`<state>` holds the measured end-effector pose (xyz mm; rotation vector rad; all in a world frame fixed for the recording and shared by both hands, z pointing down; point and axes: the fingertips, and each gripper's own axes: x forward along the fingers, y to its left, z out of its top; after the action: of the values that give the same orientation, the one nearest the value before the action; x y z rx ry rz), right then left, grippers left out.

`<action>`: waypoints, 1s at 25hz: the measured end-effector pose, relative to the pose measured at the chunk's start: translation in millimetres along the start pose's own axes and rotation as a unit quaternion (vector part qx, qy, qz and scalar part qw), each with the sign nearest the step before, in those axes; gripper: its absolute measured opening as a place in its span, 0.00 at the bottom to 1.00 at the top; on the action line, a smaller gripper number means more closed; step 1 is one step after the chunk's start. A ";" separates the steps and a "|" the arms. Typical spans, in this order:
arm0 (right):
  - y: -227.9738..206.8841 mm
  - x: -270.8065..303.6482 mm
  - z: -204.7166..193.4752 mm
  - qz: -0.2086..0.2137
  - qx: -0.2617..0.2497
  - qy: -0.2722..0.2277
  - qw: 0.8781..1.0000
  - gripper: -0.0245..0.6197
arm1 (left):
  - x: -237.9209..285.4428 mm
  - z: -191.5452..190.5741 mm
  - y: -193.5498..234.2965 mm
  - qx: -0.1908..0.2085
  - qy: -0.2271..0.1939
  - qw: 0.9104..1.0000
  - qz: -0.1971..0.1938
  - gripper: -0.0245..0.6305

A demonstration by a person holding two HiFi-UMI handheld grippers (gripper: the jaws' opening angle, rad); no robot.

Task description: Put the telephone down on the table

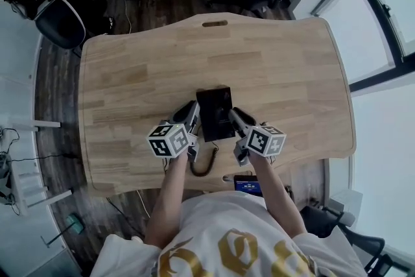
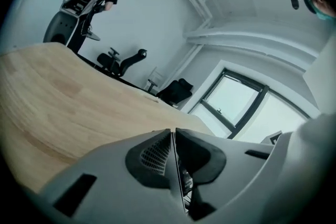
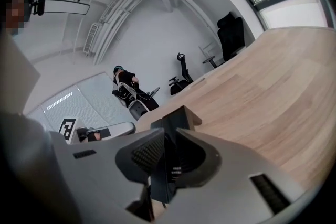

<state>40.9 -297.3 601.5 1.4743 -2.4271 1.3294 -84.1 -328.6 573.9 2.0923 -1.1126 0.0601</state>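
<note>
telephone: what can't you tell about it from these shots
- Whether the telephone touches the table: head view looks straight down; in both gripper views the tongs block its underside.
- Its keys: head view, too small and dark.
- Where its cord ends: head view, it runs under the left gripper.

Your left gripper [image 1: 193, 115] and right gripper [image 1: 235, 117] cover the sides of the telephone [image 1: 214, 112], so you cannot tell if it touches the table [image 1: 130, 74]. One end of its curly cord [image 1: 206, 165] hides under the left gripper. The small screen [image 1: 248, 185] by your arm is too tiny to read.
</note>
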 end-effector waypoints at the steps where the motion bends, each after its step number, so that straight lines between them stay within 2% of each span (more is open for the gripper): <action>1: 3.9 -4.1 -0.2 0.001 -0.005 -0.004 1.000 0.11 | -2.7 -1.7 -4.8 0.012 0.004 1.000 -0.001 0.08; 3: 12.4 -13.9 -0.8 0.003 -0.015 -0.011 1.000 0.09 | -9.7 -5.5 -14.5 0.049 0.013 0.999 0.001 0.07; 6: 27.1 -30.2 -2.2 0.007 -0.035 -0.022 0.999 0.08 | -23.7 -10.9 -30.2 0.134 0.025 0.991 0.012 0.07; 8: 37.2 -41.7 -2.4 0.011 -0.050 -0.029 0.998 0.07 | -33.5 -13.3 -40.5 0.159 0.024 0.987 0.014 0.06; 14: 70.2 -70.1 -0.1 0.017 -0.094 -0.051 0.994 0.06 | -61.6 -12.1 -65.0 0.163 -0.001 0.987 0.010 0.05; 20: 88.7 -89.3 -0.9 -0.012 -0.136 -0.076 0.988 0.06 | -90.6 -6.5 -81.7 0.190 -0.022 0.981 0.017 0.05; 25: 113.5 -106.2 8.6 -0.019 -0.199 -0.100 0.975 0.06 | -113.6 3.6 -90.4 0.200 -0.054 0.978 0.022 0.05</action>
<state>20.7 -203.4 478.9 1.5889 -2.5652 0.6544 -89.8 -221.4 476.1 2.4492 -1.2954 0.2096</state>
